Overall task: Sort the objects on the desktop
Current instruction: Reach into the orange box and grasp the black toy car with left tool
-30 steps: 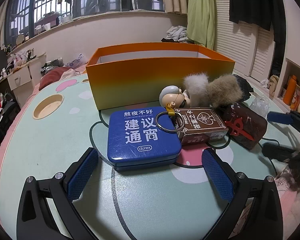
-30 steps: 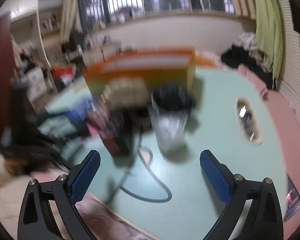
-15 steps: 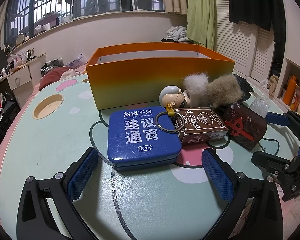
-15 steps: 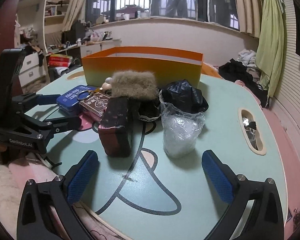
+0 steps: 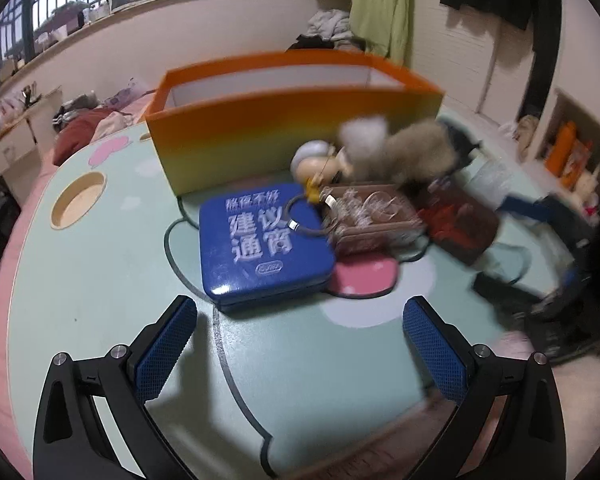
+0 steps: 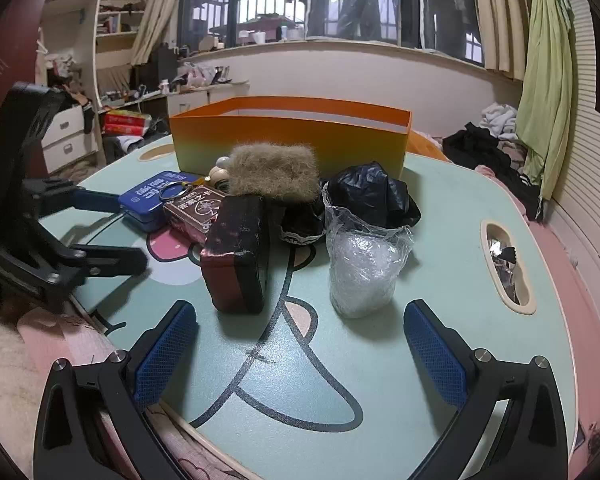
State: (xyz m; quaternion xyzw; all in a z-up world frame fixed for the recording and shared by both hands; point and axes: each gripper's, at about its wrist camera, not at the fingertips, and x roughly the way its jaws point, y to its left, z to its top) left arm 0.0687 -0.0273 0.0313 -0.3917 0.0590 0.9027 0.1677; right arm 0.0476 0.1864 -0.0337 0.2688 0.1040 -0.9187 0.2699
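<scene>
Mint-green table (image 5: 100, 280) fills the left wrist view: left tongs (image 5: 300, 344) spread, empty, just short of the blue tin (image 5: 264, 248) before the orange box (image 5: 292, 128). Right wrist view: right tongs (image 6: 300, 344) spread, empty, near the dark red box (image 6: 236, 256) and clear plastic bag (image 6: 364, 264).

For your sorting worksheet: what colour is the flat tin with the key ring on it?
Blue tin, with white lettering; clearest in the left wrist view.

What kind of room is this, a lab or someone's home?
Most likely a lived-in bedroom at home. Clothes lie heaped by the wall, a green garment hangs by slatted doors, and the cartoon-print table holds small personal things beside an orange box.
</scene>
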